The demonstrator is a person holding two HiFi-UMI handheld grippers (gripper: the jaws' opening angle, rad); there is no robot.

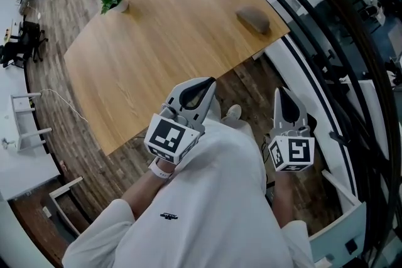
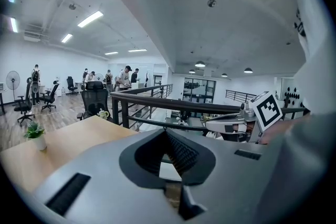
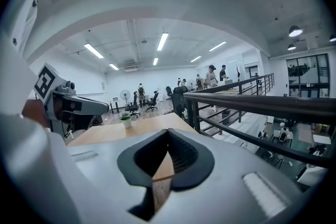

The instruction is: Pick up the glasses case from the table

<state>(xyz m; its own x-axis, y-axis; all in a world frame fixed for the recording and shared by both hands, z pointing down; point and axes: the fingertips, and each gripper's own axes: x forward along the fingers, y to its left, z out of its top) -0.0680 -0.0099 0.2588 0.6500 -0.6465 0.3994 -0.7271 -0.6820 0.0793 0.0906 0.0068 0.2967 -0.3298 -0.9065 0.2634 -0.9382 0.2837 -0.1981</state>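
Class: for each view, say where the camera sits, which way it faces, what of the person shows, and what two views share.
Head view: on the head, steeply down at wooden table and glasses case; white shirt, left gripper, right gripper show.
Left gripper view: rides that gripper, along shut jaws toward railing; right gripper shows.
Right gripper view: likewise, over the wooden table; left gripper shows.
Shared: potted plant, in all.

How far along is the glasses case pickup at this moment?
Done: nothing yet. The glasses case lies untouched on the table, near its right-hand corner.
In hand: nothing. The left gripper and right gripper are both shut and empty, held near the person's body, well short of the case.
Left: reach over, open a gripper, close on the case, lift it.
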